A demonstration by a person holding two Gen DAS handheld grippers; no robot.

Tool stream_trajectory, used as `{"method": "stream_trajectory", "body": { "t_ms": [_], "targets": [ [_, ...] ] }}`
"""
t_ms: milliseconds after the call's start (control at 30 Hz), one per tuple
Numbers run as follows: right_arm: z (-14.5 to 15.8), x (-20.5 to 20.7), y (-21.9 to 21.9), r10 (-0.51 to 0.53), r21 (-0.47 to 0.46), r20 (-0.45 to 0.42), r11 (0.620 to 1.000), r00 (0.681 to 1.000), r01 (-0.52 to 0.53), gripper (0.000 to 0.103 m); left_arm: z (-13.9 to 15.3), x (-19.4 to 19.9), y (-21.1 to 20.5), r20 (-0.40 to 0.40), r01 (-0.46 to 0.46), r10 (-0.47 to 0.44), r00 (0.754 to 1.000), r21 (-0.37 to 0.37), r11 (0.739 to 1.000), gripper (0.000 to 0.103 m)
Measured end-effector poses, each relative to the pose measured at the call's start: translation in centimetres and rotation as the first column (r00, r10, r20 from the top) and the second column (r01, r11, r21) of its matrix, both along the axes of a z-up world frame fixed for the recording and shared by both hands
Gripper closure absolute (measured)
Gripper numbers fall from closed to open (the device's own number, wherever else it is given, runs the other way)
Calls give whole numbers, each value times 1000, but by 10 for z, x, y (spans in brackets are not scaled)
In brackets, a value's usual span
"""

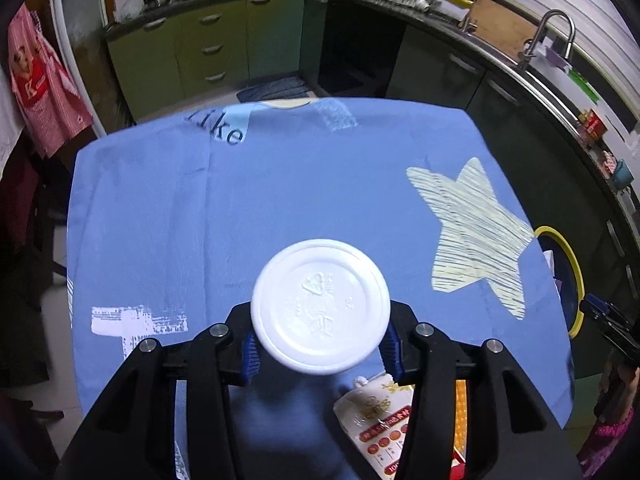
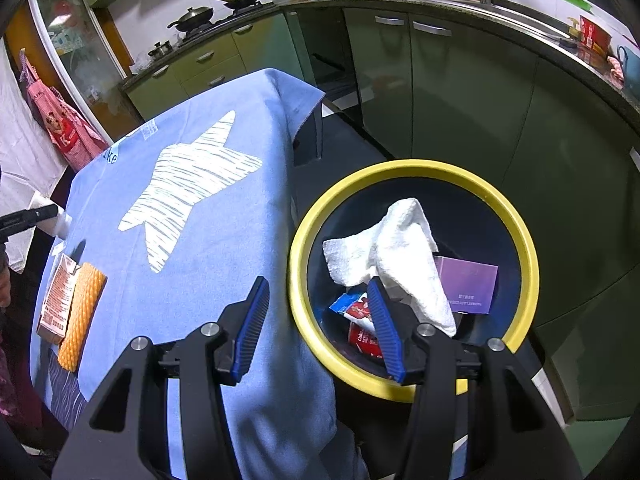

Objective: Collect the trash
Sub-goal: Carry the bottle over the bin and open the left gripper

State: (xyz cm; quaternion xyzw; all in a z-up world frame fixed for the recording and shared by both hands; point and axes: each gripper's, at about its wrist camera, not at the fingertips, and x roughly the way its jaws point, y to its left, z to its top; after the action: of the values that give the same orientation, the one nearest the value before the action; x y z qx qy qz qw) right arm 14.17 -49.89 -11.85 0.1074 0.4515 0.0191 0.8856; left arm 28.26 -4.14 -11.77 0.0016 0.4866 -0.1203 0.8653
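My left gripper [image 1: 320,346] has its 2 blue ribbed pads closed partway against opposite sides of a white round plastic cup [image 1: 320,306], whose circular face is turned toward the lens; the cup sits squarely between the jaws and appears lifted clear of the blue star-printed tablecloth [image 1: 160,208]. Below and right of these jaws lie a white printed sachet [image 1: 378,416] and an orange ribbed foam sleeve [image 1: 461,400], both on the cloth. My right gripper [image 2: 318,328] holds nothing: its jaws stand about half open, the left pad over the cloth edge, the right pad over the mouth of the yellow-rimmed dark round bin [image 2: 404,168]. Inside the bin, ahead of those jaws, are a crumpled white paper towel [image 2: 400,252], a purple card box [image 2: 472,284] and a red-and-blue wrapper [image 2: 360,316]. The relation that governs the coming move, as I judge it: the bin lies to the far right of the left jaws, off the table edge, so the held cup must travel rightward. Being round, the cup offers no long axis to align.
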Motion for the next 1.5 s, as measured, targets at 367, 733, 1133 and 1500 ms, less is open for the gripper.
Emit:
{"method": "stream_trajectory", "body": {
  "t_ms": [367, 733, 1133, 1500],
  "targets": [
    [13, -18, -13, -40, -22, 37, 999, 998, 41, 54, 41, -23, -56, 44, 175, -174, 984, -21, 984, 56],
    [18, -71, -71, -180, -27, 60, 983, 982, 182, 54, 67, -40, -240, 42, 540, -538, 842, -45, 841, 56],
    [-6, -107, -120, -280, 20, 26, 960, 960, 280, 49, 6, -56, -432, -77, 718, -714, 696, 37, 695, 34],
    [-8, -105, -108, -258, 16, 26, 966, 966, 257, 49, 70, -43, -327, 53, 642, -640, 767, -96, 761, 26]
  ]
}}
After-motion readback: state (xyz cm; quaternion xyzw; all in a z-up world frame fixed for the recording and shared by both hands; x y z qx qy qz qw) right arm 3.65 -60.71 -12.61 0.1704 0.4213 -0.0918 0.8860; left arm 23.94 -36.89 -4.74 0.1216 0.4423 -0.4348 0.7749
